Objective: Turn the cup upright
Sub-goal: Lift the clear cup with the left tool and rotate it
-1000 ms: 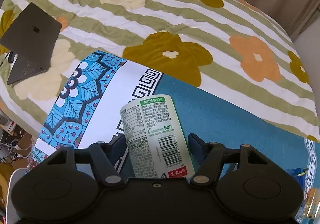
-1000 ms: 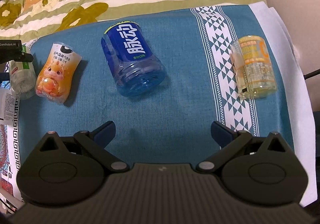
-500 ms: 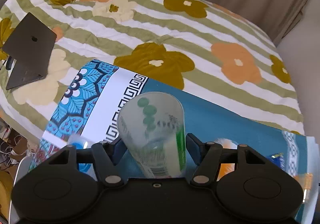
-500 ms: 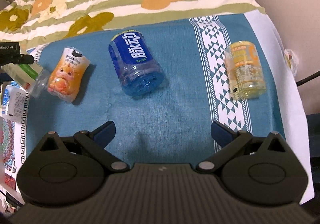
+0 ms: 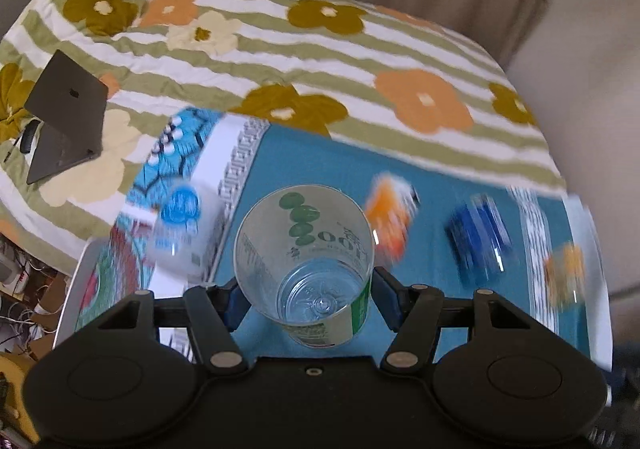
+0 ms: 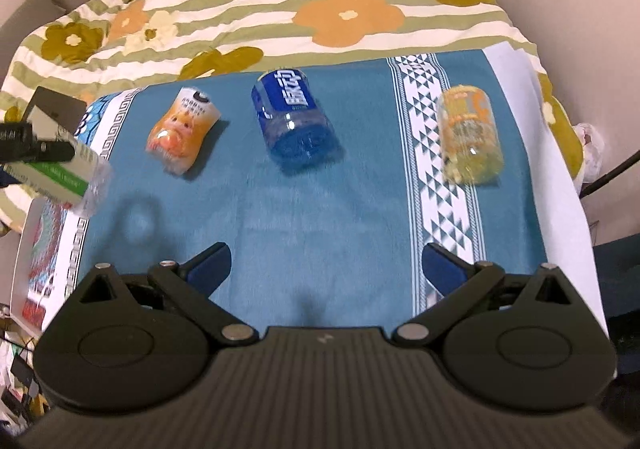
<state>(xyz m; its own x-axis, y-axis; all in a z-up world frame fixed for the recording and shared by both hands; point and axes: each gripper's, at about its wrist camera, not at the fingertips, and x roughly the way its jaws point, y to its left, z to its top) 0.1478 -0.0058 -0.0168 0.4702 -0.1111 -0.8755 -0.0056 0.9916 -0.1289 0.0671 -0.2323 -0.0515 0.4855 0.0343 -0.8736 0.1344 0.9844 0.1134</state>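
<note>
My left gripper (image 5: 306, 299) is shut on a clear plastic cup with a green label (image 5: 306, 257). The cup is lifted off the blue cloth (image 5: 424, 261) and its open mouth faces the left wrist camera, so I look down into it. In the right wrist view the same cup (image 6: 60, 173) hangs tilted at the far left, held by the left gripper. My right gripper (image 6: 326, 265) is open and empty above the blue cloth (image 6: 320, 217).
An orange cup (image 6: 182, 133), a blue cup (image 6: 296, 117) and a yellow cup (image 6: 468, 135) lie on their sides on the cloth. A white-and-blue cup (image 5: 184, 225) lies left of the held cup. A laptop (image 5: 64, 117) stands on the flowered quilt.
The left gripper has lifted the green-label cup and turned it, so its open mouth now faces the camera. The right gripper has drawn back and stays open.
</note>
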